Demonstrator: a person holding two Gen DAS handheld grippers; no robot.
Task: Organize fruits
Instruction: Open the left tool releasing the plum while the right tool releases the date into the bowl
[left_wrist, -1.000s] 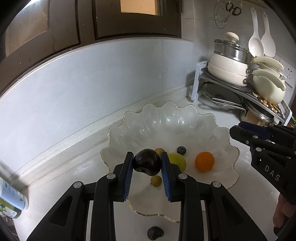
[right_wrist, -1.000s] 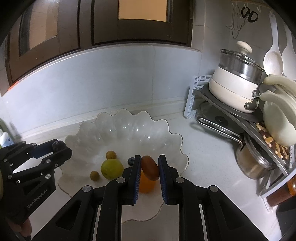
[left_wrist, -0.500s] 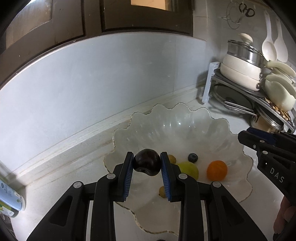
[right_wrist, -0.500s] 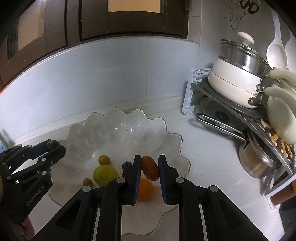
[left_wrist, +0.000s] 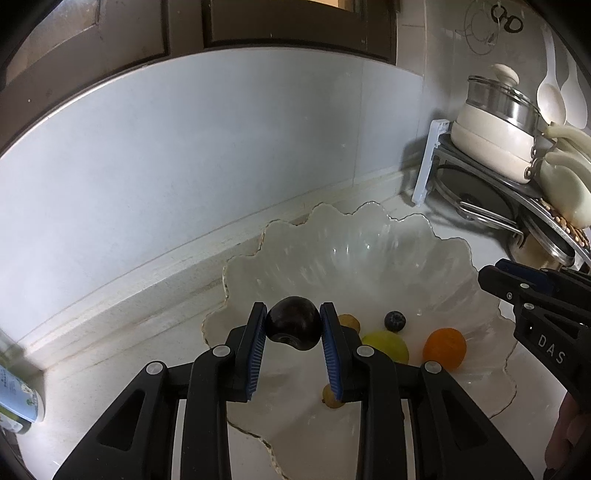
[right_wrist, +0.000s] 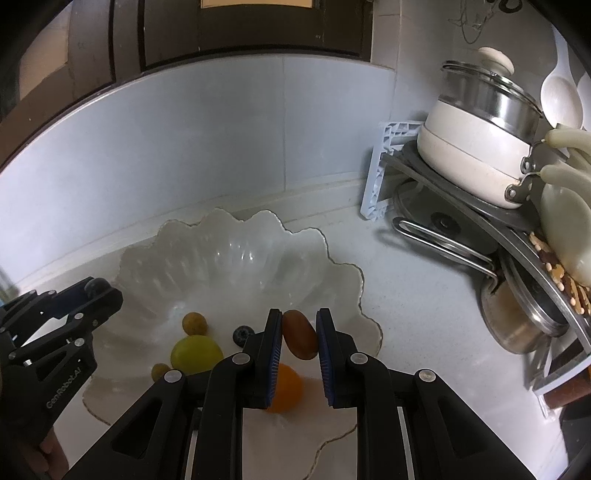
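Left gripper clamps a dark plum; right gripper (own view only) pinches a brown fruit.

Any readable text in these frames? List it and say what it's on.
"DAS" – on the right gripper, seen from the left wrist.
"GenRobot.AI" – on the left gripper, seen from the right wrist.
Bottle label at left edge: print too blurred to read.
Nothing else carries text.

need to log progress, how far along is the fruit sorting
Done: an orange, a green fruit, a blueberry and two small yellow fruits lie in the scalloped bowl. In hand: left gripper holds a dark plum, right gripper a brown fruit, both over the bowl. Left: releasing them.
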